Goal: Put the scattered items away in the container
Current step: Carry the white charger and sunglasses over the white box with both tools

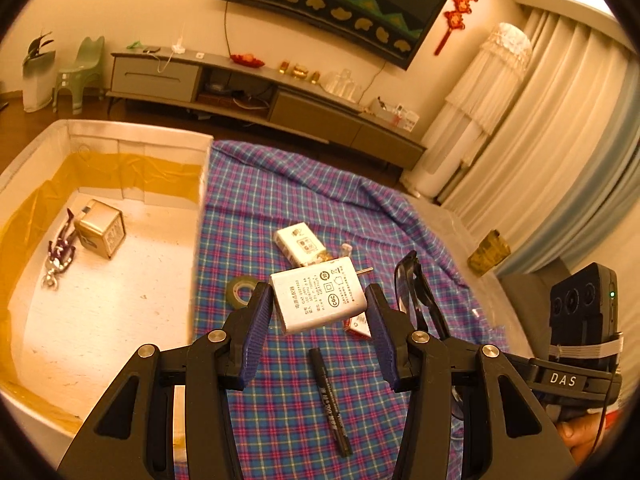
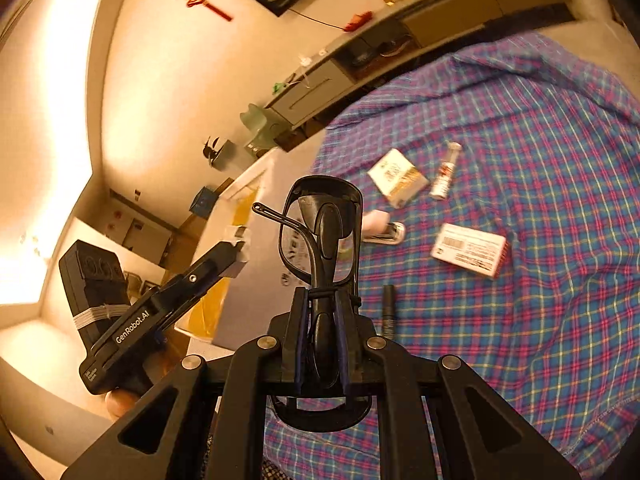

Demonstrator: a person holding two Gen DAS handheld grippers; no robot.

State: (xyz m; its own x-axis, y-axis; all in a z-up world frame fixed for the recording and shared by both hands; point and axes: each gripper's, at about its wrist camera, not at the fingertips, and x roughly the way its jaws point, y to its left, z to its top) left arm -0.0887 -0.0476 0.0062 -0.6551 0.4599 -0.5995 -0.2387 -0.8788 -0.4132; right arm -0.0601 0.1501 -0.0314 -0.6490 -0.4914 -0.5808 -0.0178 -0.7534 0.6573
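My left gripper (image 1: 317,294) is shut on a white power adapter (image 1: 320,300), pads on its two sides, holding it above the plaid cloth (image 1: 280,200). Just to its left stands the white foam container (image 1: 140,136), lined with yellow tape. A gold tin (image 1: 102,234) and a purple keychain (image 1: 60,252) lie inside it. My right gripper (image 2: 322,294) is shut on folded black glasses (image 2: 320,216), which stick up past the fingertips. The glasses (image 1: 416,292) also show just right of the left gripper. Its right fingertip hides part of a red-and-white box (image 1: 358,326).
Scattered on the cloth are a black marker (image 1: 330,400), a tape roll (image 1: 240,290), a white carton (image 1: 298,242), a small bottle (image 2: 446,172) and a flat white box (image 2: 470,250). A low TV cabinet (image 1: 240,92) and curtains (image 1: 560,140) stand beyond the table.
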